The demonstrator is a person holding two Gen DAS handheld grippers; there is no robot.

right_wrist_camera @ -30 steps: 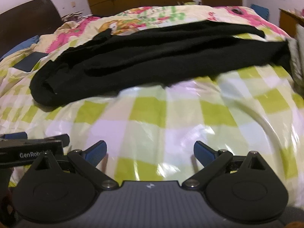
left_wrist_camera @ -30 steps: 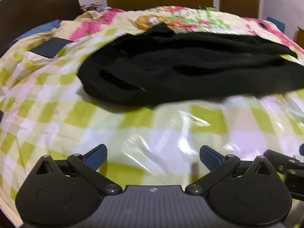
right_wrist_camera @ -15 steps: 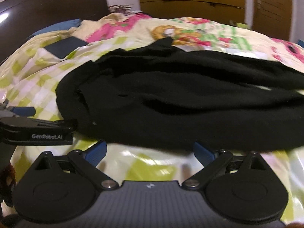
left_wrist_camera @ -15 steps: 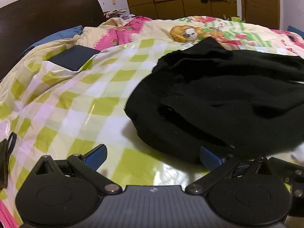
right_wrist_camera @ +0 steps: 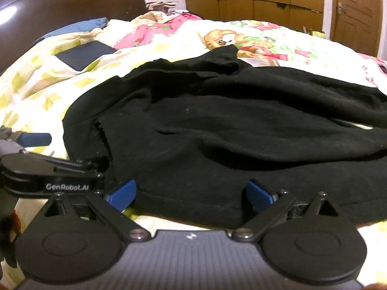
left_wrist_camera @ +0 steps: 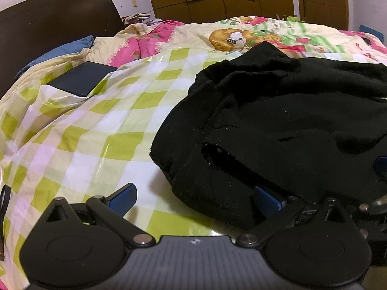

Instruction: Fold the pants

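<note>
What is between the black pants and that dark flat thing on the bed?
Only bare checkered sheet lies between the pants and the dark flat thing, seen from the left wrist.

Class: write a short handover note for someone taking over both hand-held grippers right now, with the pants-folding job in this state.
Left hand-held gripper: open, at the pants' near-left edge, one finger under the cloth.
Right hand-held gripper: open, at the near hem, gripping nothing.
Black pants: lying rumpled across the green checked sheet, unfolded.
Done: both grippers brought up to the near edge.
Left: grip the edge, smooth the pants, make every fold.

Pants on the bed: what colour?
Plain black pants, with no pattern; clearest in the right wrist view.
</note>
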